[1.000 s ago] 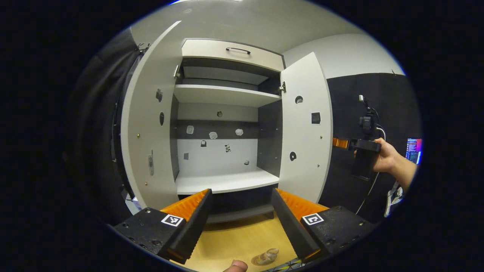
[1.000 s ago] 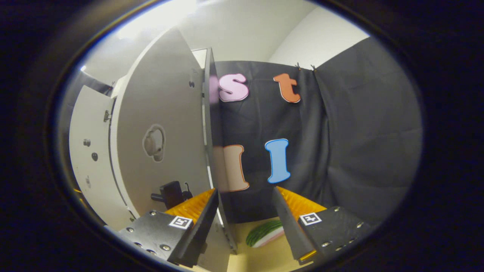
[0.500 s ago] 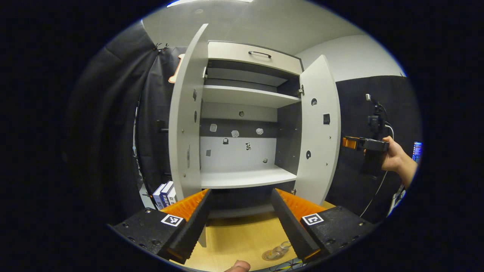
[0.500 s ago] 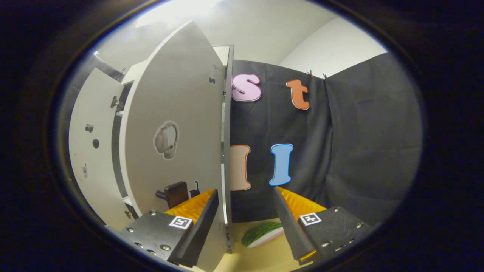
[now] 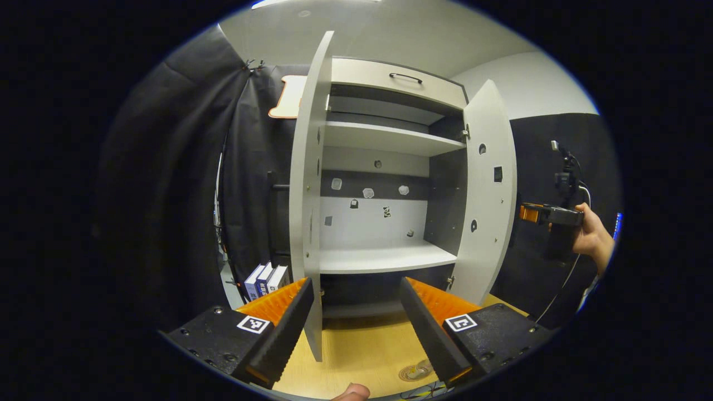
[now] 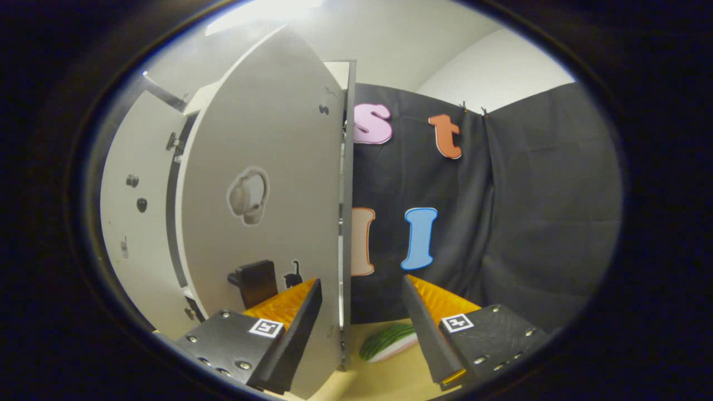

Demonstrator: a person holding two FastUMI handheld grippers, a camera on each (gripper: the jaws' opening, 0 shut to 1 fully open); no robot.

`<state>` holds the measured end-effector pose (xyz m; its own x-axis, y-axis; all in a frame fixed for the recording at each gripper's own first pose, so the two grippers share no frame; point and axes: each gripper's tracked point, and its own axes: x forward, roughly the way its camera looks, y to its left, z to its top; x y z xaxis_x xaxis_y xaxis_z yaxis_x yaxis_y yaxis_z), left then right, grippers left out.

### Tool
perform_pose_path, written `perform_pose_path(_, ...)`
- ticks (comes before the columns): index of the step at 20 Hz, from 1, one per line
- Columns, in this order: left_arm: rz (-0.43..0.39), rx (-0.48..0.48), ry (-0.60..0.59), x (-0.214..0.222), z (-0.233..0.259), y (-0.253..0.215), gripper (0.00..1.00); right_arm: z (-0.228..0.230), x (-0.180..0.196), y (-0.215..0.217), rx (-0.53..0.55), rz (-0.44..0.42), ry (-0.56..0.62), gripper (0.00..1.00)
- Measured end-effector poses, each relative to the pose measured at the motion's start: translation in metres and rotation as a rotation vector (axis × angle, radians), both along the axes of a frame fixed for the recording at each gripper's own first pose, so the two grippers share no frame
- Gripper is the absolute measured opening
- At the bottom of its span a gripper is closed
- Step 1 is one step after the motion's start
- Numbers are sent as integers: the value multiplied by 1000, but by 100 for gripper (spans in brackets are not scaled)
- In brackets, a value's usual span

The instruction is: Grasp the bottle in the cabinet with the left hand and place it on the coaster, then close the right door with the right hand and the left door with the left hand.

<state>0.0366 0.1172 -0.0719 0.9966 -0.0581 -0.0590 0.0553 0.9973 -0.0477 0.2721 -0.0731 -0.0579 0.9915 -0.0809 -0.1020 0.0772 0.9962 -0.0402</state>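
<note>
Cabinet (image 5: 390, 167) standing with both doors open, shelves bare. Coaster (image 5: 416, 372) with bottle on desk (image 5: 362, 356) before cabinet. Jaws wide on both grippers, holding nothing.

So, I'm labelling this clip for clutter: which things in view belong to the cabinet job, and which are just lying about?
Part of the job:
- cabinet
- left door, open
- right door, open
- bottle on the coaster
- left gripper, open
- right gripper, open at the right door's edge

Just lying about:
- books beside the cabinet
- watermelon slice on the table
</note>
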Motion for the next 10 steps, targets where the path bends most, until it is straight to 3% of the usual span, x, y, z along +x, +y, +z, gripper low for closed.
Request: perform_pose_path(10, 86, -19, -15, -12, -3, 62, 99, -3, 8, 32, 16, 28, 2, 88)
